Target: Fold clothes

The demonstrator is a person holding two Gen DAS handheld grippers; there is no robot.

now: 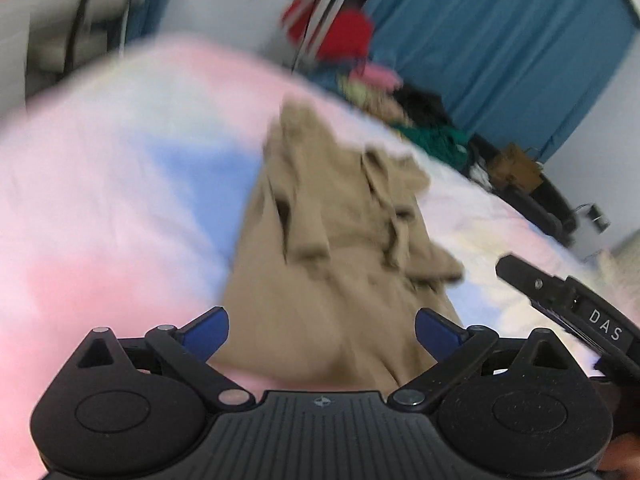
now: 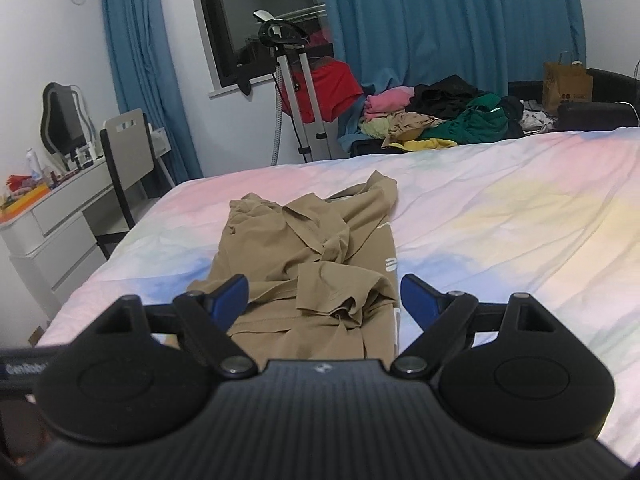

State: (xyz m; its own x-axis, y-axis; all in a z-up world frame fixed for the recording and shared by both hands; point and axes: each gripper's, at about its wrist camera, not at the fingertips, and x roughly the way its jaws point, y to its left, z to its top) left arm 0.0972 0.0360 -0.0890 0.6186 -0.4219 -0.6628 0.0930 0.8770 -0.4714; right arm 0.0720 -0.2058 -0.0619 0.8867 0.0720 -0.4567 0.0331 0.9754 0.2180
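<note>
Two grippers: both stand wide apart with nothing between the pads, the left gripper (image 1: 321,330) and the right gripper (image 2: 324,296) each hanging above the near end of the garment.
Garment: a tan shirt (image 2: 316,260) lies on the bed (image 2: 500,220), running from the near edge toward the far edge, its sleeves pulled in over the middle and bunched there.
Why it lies so: looks like a side fold is in, so the cloth is let go and flat enough to take the next fold.
Left view: blurred, so seams are hard to read.
Edges: the left edge of the bed is close beside the shirt; a desk (image 2: 52,216) stands past it.
Open room: plenty of bare sheet to the right.
Waiting pile: mixed clothes (image 2: 440,116) sit beyond the far edge, well apart.
</note>
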